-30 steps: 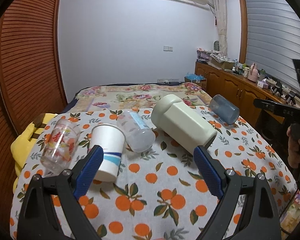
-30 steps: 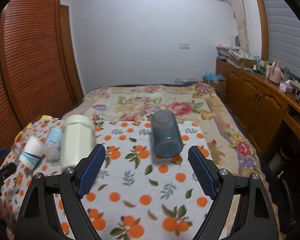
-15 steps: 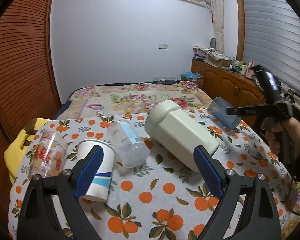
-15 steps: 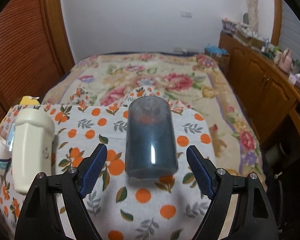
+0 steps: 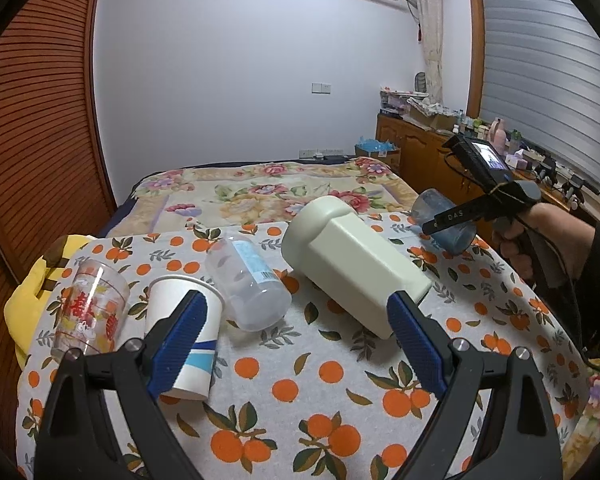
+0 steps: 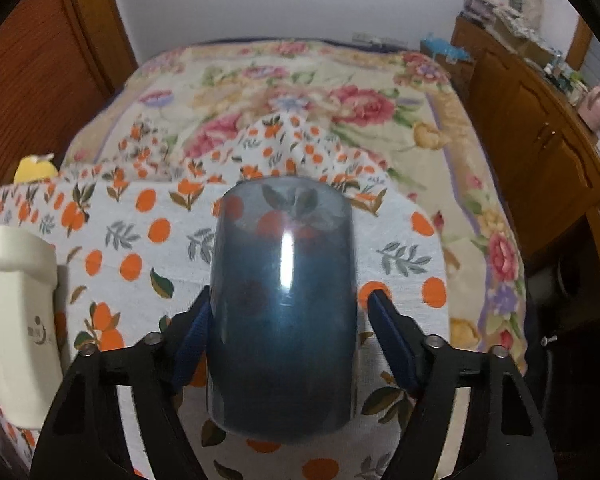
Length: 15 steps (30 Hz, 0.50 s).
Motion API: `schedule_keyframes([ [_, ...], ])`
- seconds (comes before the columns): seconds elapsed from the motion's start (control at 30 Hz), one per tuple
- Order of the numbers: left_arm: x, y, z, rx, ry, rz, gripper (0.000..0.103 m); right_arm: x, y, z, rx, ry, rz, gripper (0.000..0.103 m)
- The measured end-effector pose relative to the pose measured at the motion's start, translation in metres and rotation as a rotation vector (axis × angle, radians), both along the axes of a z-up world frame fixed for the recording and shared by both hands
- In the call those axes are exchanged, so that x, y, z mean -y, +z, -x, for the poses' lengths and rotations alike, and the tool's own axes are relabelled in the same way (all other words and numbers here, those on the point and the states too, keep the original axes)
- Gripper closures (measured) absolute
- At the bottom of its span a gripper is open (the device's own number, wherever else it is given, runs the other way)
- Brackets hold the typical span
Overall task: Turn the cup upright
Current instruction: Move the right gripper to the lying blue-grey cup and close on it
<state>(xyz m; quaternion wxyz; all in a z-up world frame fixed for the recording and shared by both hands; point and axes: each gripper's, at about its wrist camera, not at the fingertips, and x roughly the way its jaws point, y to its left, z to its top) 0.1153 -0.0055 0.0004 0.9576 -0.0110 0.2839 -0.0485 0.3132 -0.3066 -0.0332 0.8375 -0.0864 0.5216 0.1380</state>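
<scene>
While lying on its side, the blue cup [image 6: 283, 304] sits between the wide right tongs [image 6: 288, 332]

Blue cup [image 6: 284, 300]: hides much of the left pad.
Cream container [image 6: 16, 320]: cut off at frame's left edge.
Container logo: too small to read.

blue cup [image 6: 282, 304] lying between right gripper [image 6: 288, 336] fingers

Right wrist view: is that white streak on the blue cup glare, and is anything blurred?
Right wrist view: yes, a narrow vertical glare streak on the blue cup, edges sharp, the tablecloth pattern showing through. Left wrist view: same cup small, partly hidden, fisheye bending the room.
</scene>
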Motion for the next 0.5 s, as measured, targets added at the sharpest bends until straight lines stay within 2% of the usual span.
schedule_keyframes([
  [0.13,-0.001,0.000,0.003,-0.004,0.001,-0.003,0.011,-0.004,0.004,0.008,0.014,0.019,0.036,0.036],
  [0.27,-0.005,0.003,0.010,-0.002,0.001,0.011,0.011,-0.003,0.017,0.031,0.016,0.045,0.002,0.036],
  [0.5,-0.007,0.008,0.036,0.007,0.002,0.014,0.011,-0.009,0.048,0.114,0.078,0.139,-0.054,0.036],
])
